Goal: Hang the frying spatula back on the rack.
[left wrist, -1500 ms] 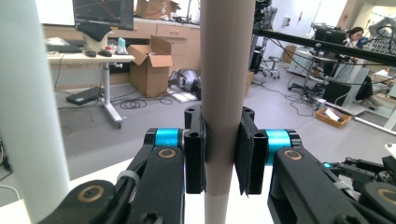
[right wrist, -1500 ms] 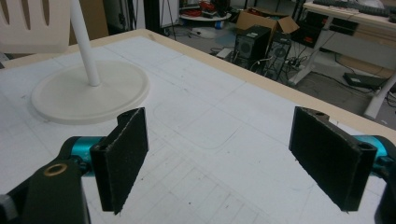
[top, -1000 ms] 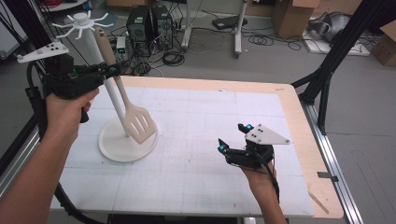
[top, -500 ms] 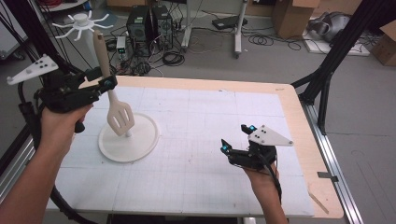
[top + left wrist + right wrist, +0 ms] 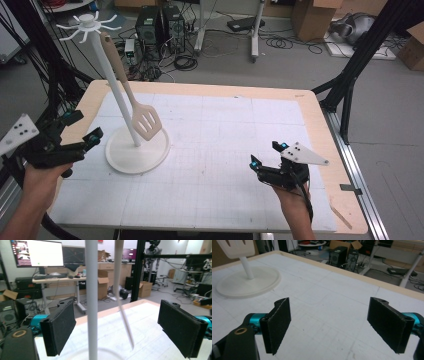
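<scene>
Beige spatula (image 5: 141, 117): now hanging free on the white stand (image 5: 120, 100), released. Left gripper (image 5: 80, 137): lowered beside the base, jaws just opened, empty. Right gripper (image 5: 265, 162): low over the tabletop (image 5: 225, 150), jaws apart.

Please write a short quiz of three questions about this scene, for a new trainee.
1. True or false: the left gripper grips the spatula.
2. The spatula hangs from: A) the rack B) the right gripper C) nothing, it lies flat on the table.
3. In the right gripper view, how do the jaws stand?

Key: 1. False; its jaws have just been opening and hold nothing. 2. A. 3. Wide open, nothing between them.
</scene>
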Tool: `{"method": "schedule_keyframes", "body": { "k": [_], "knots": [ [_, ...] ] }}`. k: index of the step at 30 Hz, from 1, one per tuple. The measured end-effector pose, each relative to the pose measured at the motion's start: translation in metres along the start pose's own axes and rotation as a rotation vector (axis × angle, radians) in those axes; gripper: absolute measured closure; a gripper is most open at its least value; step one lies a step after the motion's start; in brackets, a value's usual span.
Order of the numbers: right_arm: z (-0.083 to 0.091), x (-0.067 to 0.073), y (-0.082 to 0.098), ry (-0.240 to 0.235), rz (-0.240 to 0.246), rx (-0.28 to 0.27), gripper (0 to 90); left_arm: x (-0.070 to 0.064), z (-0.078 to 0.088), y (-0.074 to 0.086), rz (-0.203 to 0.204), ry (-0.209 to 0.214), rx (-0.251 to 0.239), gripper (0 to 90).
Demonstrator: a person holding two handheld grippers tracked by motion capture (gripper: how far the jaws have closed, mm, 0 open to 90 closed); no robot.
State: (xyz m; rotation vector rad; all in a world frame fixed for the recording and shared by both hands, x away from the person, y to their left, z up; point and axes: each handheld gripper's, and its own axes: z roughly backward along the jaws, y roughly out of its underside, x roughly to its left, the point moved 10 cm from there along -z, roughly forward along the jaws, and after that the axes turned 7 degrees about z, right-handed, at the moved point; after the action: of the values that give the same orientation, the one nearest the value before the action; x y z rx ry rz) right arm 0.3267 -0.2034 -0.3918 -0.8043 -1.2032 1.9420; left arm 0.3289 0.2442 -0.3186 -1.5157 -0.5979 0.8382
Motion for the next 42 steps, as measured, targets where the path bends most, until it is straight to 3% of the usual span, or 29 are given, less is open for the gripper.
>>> {"method": "schedule_keyframes", "body": {
  "k": [5, 8, 12, 19, 32, 42],
  "knots": [
    [0.008, -0.007, 0.016, 0.024, -0.01, 0.011, 17.8, 0.002, 0.008, 0.045, 0.031, -0.024, 0.06, 14.9],
    [0.012, -0.008, 0.022, 0.036, -0.014, 0.009, 17.8, 0.002, 0.009, 0.068, 0.024, -0.045, 0.099, 15.0],
    [0.018, -0.011, 0.026, 0.057, -0.016, -0.005, 17.8, 0.001, 0.007, 0.086, 0.024, -0.051, 0.135, 15.1],
    [0.023, -0.014, 0.028, 0.076, -0.023, -0.006, 17.8, -0.004, 0.013, 0.097, 0.03, -0.041, 0.148, 15.4],
    [0.022, -0.007, 0.027, 0.079, -0.013, 0.004, 17.8, -0.009, 0.013, 0.099, 0.03, -0.028, 0.153, 15.5],
    [0.02, -0.012, 0.032, 0.081, -0.021, 0.01, 17.8, -0.005, 0.01, 0.099, 0.052, -0.038, 0.15, 15.9]
  ]
}}
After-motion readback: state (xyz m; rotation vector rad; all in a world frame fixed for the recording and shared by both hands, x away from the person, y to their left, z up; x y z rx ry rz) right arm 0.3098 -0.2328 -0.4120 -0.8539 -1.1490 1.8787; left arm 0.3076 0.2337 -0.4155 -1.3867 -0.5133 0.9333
